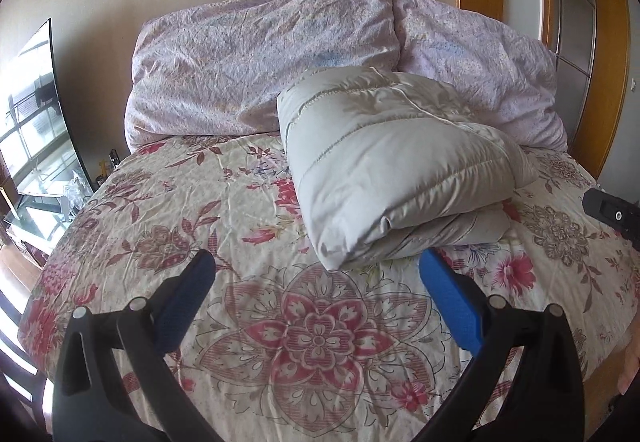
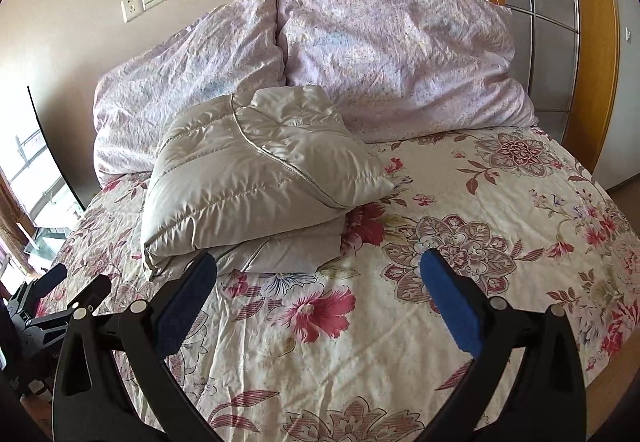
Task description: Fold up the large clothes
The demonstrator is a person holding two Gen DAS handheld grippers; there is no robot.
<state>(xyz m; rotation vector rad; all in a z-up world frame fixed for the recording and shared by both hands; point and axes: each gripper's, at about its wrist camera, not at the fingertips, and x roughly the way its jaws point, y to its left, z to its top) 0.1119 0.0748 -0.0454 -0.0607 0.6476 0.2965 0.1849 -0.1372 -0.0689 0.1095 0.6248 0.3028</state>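
the pale grey-beige quilted puffer jacket (image 1: 384, 158) lies folded into a thick bundle on the cream bedspread printed with red and pink flowers (image 1: 312, 338), its far end just beside the two crumpled lilac pillows (image 1: 256, 58) at the head of the bed. it looks already folded over on itself — an upper layer resting on a flatter lower one, whose edge shows at the near side. the left gripper (image 1: 316, 278) hovers over the bedspread with jaws spread wide and nothing between them, its right finger near the bundle's front corner; the right gripper (image 2: 318, 274) is likewise wide apart and empty, its left finger close to the jacket's lower edge. judging by the sheen and puffiness, the jacket should be light, soft and springy, with a slick shell — a pinch on the rounded fold would likely slip or let the layers spring open. a stitched seam or the flatter lower hem looks like the surer place to grip.
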